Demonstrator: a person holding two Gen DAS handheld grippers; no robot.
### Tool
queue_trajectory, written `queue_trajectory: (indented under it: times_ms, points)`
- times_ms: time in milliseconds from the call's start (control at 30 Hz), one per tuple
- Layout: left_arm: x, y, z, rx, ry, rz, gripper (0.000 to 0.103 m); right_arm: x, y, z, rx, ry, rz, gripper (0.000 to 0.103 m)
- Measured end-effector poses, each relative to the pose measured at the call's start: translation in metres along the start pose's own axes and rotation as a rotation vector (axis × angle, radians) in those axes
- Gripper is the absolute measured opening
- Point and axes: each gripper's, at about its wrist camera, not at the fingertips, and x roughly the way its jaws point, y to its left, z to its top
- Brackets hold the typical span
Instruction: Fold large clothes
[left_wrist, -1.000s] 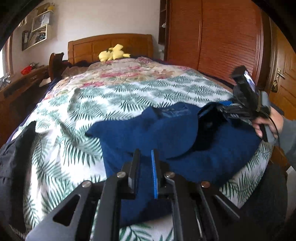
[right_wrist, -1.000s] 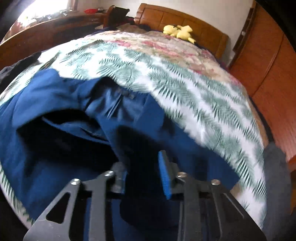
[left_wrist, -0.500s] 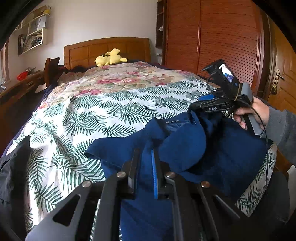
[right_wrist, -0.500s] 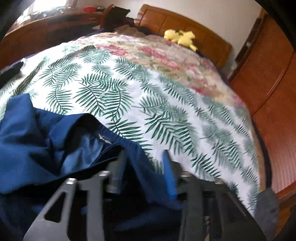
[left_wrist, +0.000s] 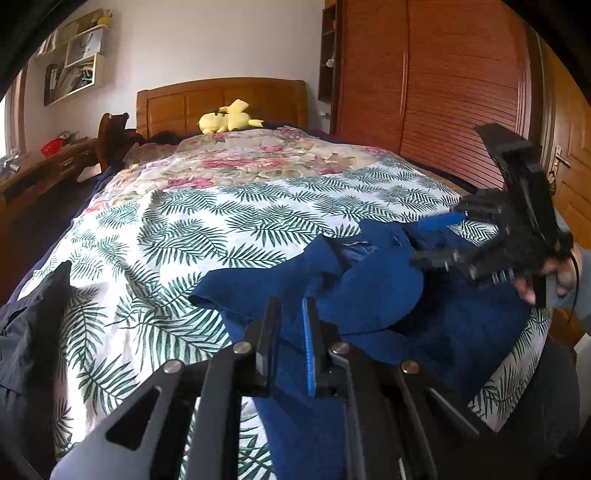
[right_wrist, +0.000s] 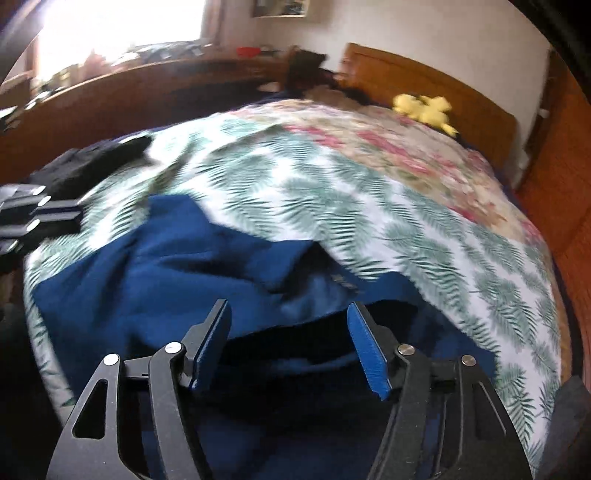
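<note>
Only rightward: bright window (right_wrist: 110, 33).

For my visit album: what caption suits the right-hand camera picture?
Right gripper, jaws opening and empty, above a rumpled blue garment on a fern-print bedspread.

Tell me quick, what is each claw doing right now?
Left gripper: shut; nothing visibly pinched, blue garment lies beneath.
Right gripper: jaws opening, nothing between them, above the garment.
</note>
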Motion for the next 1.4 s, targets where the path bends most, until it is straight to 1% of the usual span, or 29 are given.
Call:
queue_trajectory:
  times_ms: [100, 233, 267, 333, 400, 467, 533, 567, 633, 700, 767, 800, 833, 867, 900, 933, 967, 1067, 1133, 1200, 1233, 1300, 1333, 1367, 1400]
  points:
    - [-0.001, 0.007, -0.002, -0.017, 0.004, 0.009, 0.008, 0.004, 0.028, -0.001, -0.068, 0.017, 0.031, 0.067]
    - [0.001, 0.014, -0.006, -0.029, 0.014, 0.021, 0.008, 0.003, 0.052, -0.003, -0.131, 0.018, 0.046, 0.067]
    - [0.001, 0.015, -0.007, -0.031, 0.014, 0.023, 0.008, 0.003, 0.054, -0.004, -0.14, 0.017, 0.052, 0.067]
    - [0.003, 0.018, -0.009, -0.034, 0.015, 0.029, 0.008, 0.001, 0.061, -0.003, -0.145, 0.009, 0.098, 0.067]
    - [0.005, 0.02, -0.011, -0.034, 0.017, 0.04, 0.008, 0.002, 0.064, -0.003, -0.143, 0.011, 0.117, 0.067]
    - [0.008, 0.024, -0.013, -0.041, 0.028, 0.048, 0.008, 0.009, 0.069, -0.004, -0.152, 0.031, 0.134, 0.067]
    - [0.012, 0.027, -0.015, -0.049, 0.04, 0.054, 0.008, 0.02, 0.074, -0.007, -0.177, 0.068, 0.143, 0.067]
    - [0.013, 0.029, -0.015, -0.052, 0.042, 0.056, 0.008, 0.024, 0.077, -0.009, -0.191, 0.089, 0.145, 0.067]
    - [0.014, 0.031, -0.017, -0.057, 0.045, 0.056, 0.008, 0.035, 0.082, -0.014, -0.247, 0.12, 0.113, 0.067]
    - [0.014, 0.032, -0.016, -0.06, 0.043, 0.056, 0.008, 0.043, 0.083, -0.016, -0.274, 0.132, 0.084, 0.067]
    - [0.014, 0.033, -0.016, -0.064, 0.039, 0.052, 0.008, 0.046, 0.075, -0.014, -0.272, 0.127, 0.062, 0.066]
    - [0.014, 0.033, -0.016, -0.066, 0.036, 0.051, 0.008, 0.047, 0.071, -0.012, -0.269, 0.123, 0.05, 0.062]
    - [0.013, 0.033, -0.016, -0.07, 0.031, 0.052, 0.008, 0.049, 0.064, -0.007, -0.261, 0.116, 0.034, 0.043]
    - [0.013, 0.033, -0.016, -0.074, 0.027, 0.05, 0.008, 0.051, 0.059, -0.004, -0.253, 0.117, 0.029, 0.016]
    - [0.013, 0.033, -0.016, -0.078, 0.024, 0.045, 0.008, 0.053, 0.051, 0.0, -0.237, 0.118, 0.021, 0.005]
    - [0.012, 0.033, -0.015, -0.079, 0.02, 0.042, 0.008, 0.054, 0.046, 0.005, -0.225, 0.11, 0.007, 0.004]
    - [0.012, 0.033, -0.015, -0.08, 0.017, 0.04, 0.008, 0.056, 0.039, 0.011, -0.212, 0.095, -0.032, 0.003]
    - [0.013, 0.032, -0.014, -0.079, 0.016, 0.037, 0.008, 0.061, 0.01, 0.031, -0.096, 0.065, -0.083, 0.002]
    - [0.013, 0.032, -0.014, -0.079, 0.016, 0.037, 0.008, 0.062, -0.009, 0.045, -0.024, 0.026, -0.131, 0.002]
    - [0.014, 0.031, -0.015, -0.075, 0.02, 0.039, 0.008, 0.062, -0.024, 0.055, 0.038, -0.001, -0.154, 0.003]
    - [0.015, 0.031, -0.015, -0.073, 0.022, 0.041, 0.008, 0.062, -0.031, 0.058, 0.063, -0.006, -0.146, 0.005]
    - [0.016, 0.032, -0.014, -0.073, 0.024, 0.043, 0.008, 0.061, -0.036, 0.062, 0.098, -0.004, -0.147, 0.02]
    - [0.016, 0.033, -0.014, -0.075, 0.023, 0.043, 0.008, 0.058, -0.037, 0.062, 0.107, -0.012, -0.163, 0.038]
    - [0.016, 0.032, -0.014, -0.078, 0.023, 0.044, 0.008, 0.053, -0.036, 0.061, 0.109, -0.028, -0.166, 0.051]
    - [0.016, 0.033, -0.014, -0.08, 0.023, 0.045, 0.008, 0.047, -0.033, 0.06, 0.105, -0.053, -0.164, 0.054]
